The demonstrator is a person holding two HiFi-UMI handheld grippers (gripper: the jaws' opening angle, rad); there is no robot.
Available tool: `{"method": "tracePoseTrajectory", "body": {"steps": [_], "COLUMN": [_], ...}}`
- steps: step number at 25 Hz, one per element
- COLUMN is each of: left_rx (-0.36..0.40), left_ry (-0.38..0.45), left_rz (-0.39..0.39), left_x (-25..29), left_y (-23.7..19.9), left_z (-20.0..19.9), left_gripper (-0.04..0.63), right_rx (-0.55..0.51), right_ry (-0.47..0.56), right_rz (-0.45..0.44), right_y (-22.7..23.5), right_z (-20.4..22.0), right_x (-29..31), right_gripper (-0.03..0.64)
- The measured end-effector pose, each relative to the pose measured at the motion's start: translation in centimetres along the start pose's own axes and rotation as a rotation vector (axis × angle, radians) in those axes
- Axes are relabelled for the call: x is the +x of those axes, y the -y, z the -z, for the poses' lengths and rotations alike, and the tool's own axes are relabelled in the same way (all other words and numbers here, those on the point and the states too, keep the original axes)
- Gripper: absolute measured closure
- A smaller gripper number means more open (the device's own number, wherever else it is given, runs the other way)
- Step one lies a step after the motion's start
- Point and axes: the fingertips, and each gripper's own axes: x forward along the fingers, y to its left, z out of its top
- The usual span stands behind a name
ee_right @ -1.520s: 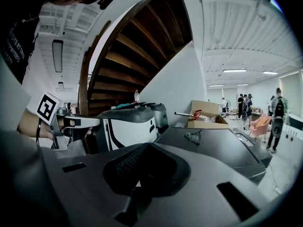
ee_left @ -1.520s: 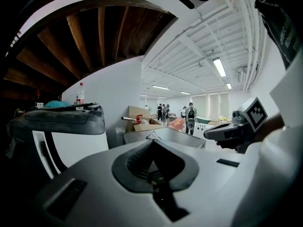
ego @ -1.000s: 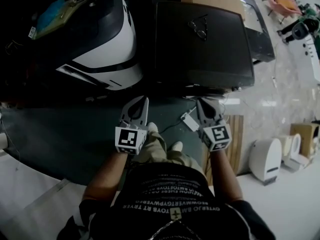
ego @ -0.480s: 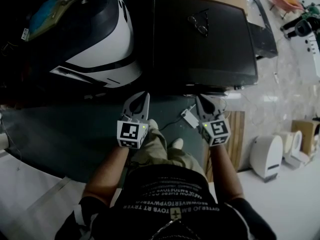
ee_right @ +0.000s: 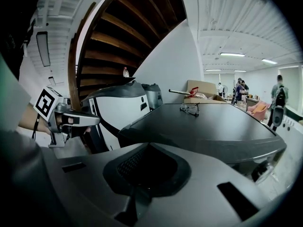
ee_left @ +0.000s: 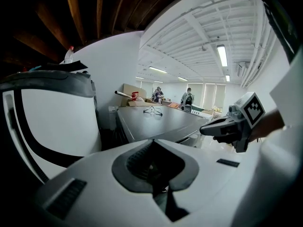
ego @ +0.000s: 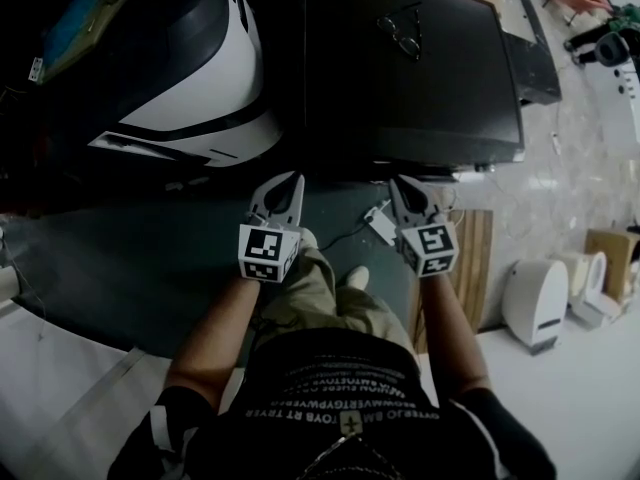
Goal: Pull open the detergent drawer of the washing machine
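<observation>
Both tools are clenched with nothing between their jaws. The left tool (ego: 290, 180) and right tool (ego: 398, 181) are held side by side, well apart, tips pointing forward and somewhat down. They touch nothing. Each gripper view shows the other tool hanging in open air.

Just ahead of them stands a dark flat-topped machine (ego: 410, 88), with a pair of glasses (ego: 402, 36) lying on its top. Only the top and front edge show, so the detergent drawer cannot be made out in any view. To the left of the machine stands a rounded white appliance (ego: 205, 88) with a black stripe.

The person stands on a dark green floor mat (ego: 130, 268), where a small white adapter (ego: 381, 238) lies with its cable. To the right is pale glossy floor (ego: 580, 178), with a wooden board (ego: 472, 258) and a small white unit (ego: 535, 313). Behind the machine are a cardboard box (ee_right: 203, 90) and people standing far off under ceiling strip lights.
</observation>
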Motion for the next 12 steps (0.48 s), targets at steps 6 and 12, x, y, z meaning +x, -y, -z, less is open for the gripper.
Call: {"method": "tracePoseTrajectory", "body": {"steps": [6,12], "left_rx": [-0.009,-0.02], "left_ry": [-0.024,-0.063], "left_rz": [0.005,-0.009], "left_x": [1.5,3.2], "left_y": [-0.7,-1.2], "left_z": [1.5,3.3], "left_gripper": [0.592,0.577], "right_rx": [0.006,0.005], "right_ry": [-0.027,-0.066], "right_rz": [0.019,0.03], "right_y": [0.7,1.4], "right_z": [1.4,3.0], "right_x": [1.2,2.3], "right_gripper": [0.615,0.615]}}
